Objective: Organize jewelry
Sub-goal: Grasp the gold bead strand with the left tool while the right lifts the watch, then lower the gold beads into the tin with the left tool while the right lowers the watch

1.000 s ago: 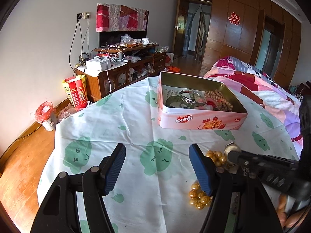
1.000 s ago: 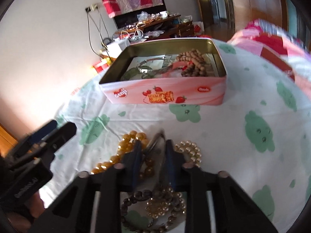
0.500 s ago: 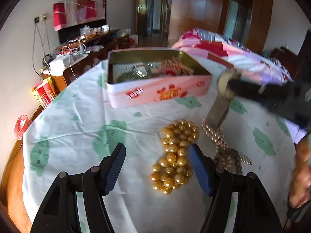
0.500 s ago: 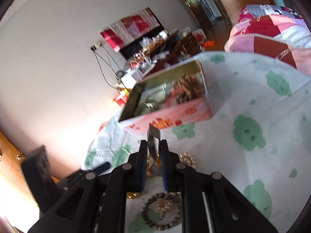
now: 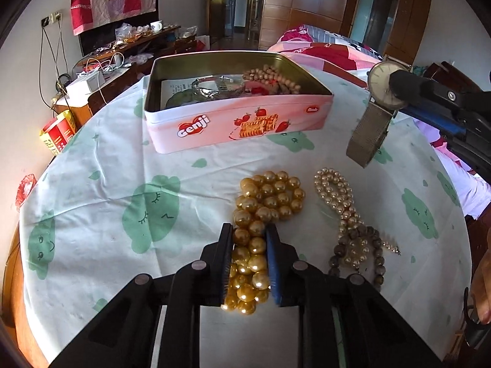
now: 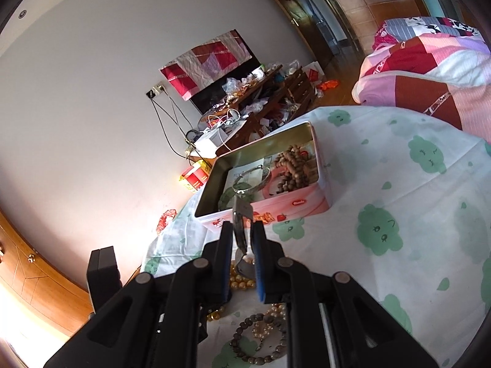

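Note:
My left gripper (image 5: 249,233) points down at the table, its jaws closing, and its pads press on a pile of large gold beads (image 5: 270,193). My right gripper (image 6: 242,230) is shut on a gold watch (image 6: 241,214), held in the air in front of the pink Genji tin (image 6: 307,205). In the left wrist view the right gripper (image 5: 399,95) holds the watch (image 5: 382,84) to the right of the tin (image 5: 239,122), and the mesh strap (image 5: 366,135) hangs down. The tin holds a silver bangle (image 5: 211,87) and wooden beads (image 5: 273,78).
A pearl strand (image 5: 334,190) and a dark bead bracelet (image 5: 368,251) lie on the cloth to the right of the gold beads. A bed with a patchwork quilt (image 6: 429,70) stands beyond the round table. A cluttered wooden cabinet (image 5: 122,58) lines the wall. A hand (image 5: 481,291) shows at the right edge.
My left gripper swung right and down over the gold beads and its jaws closed around them. My right gripper lifted the watch off the table toward the tin.

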